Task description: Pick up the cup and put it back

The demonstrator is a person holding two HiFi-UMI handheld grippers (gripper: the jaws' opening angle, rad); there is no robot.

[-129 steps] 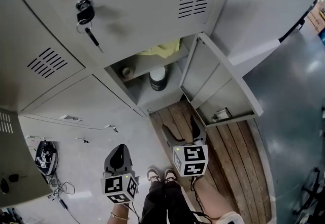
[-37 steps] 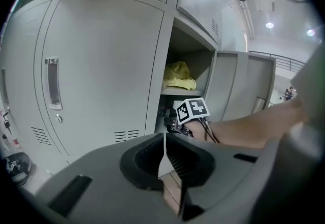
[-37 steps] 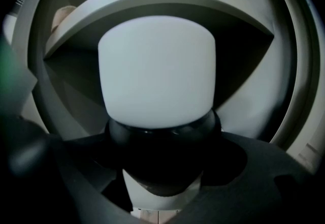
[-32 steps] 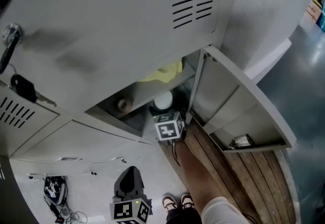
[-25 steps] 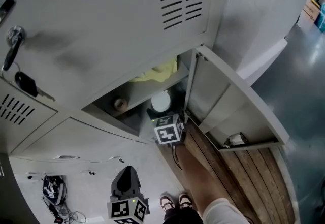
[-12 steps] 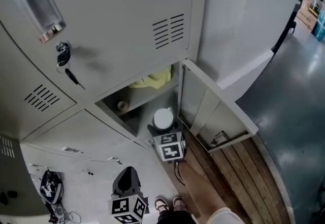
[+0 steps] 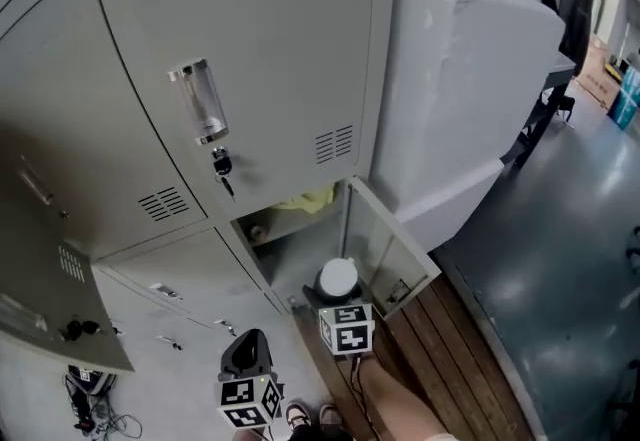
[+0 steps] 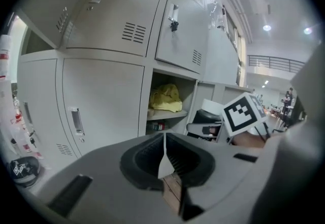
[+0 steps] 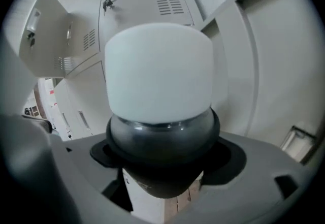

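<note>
The cup (image 7: 338, 279) has a dark body and a white lid. It hangs in front of the open locker compartment (image 7: 290, 247), outside it. My right gripper (image 7: 339, 296) is shut on its dark body, and its marker cube sits just below. In the right gripper view the cup (image 9: 160, 91) fills the middle, with the jaws (image 9: 160, 169) clasping its lower part. My left gripper (image 7: 247, 347) hangs lower to the left, shut and empty. In the left gripper view its pads (image 8: 163, 154) meet with nothing between them, and the held cup (image 8: 204, 119) shows to the right.
The compartment's door (image 7: 388, 251) stands open to the right of the cup. A yellow cloth (image 7: 308, 200) and a small roll (image 7: 258, 230) lie on the shelf inside. A key (image 7: 222, 169) hangs in the locker door above. Wooden floor planks (image 7: 450, 369) run below a white cabinet (image 7: 460, 79).
My right gripper has drawn the cup out of the compartment and lifted it. The left gripper has risen too. The head view has swung up, showing more of the lockers.
</note>
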